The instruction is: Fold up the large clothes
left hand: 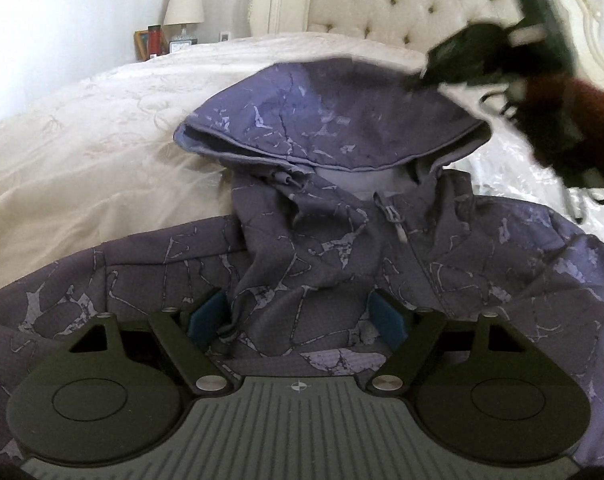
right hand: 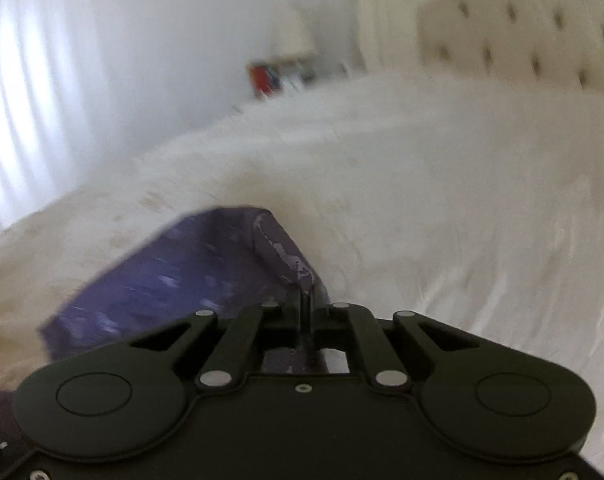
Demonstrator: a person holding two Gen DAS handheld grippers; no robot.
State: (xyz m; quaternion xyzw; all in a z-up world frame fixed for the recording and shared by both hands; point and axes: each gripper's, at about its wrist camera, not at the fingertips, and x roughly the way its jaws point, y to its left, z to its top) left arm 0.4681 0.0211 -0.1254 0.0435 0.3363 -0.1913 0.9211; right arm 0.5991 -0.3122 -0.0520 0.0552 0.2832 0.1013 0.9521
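A purple hooded jacket (left hand: 341,264) with a pale crackle print lies front up on the bed, zipped, its hood (left hand: 321,120) spread toward the headboard. My left gripper (left hand: 296,320) hovers low over the chest. It is open, and its blue pads (left hand: 206,320) stand wide on either side of a raised fold without pressing it. My right gripper (left hand: 429,72) shows blurred at the hood's far right edge. In the right wrist view the right gripper (right hand: 303,300) is shut on the hood's fabric (right hand: 182,276), which is lifted off the cover.
A cream bedcover (left hand: 82,140) stretches to the left of and beyond the jacket. A tufted headboard (left hand: 381,0) stands behind it. A lamp (left hand: 184,0) and small items (left hand: 154,40) sit on a nightstand at the back left. A dark red sleeve (left hand: 573,120) follows the right gripper.
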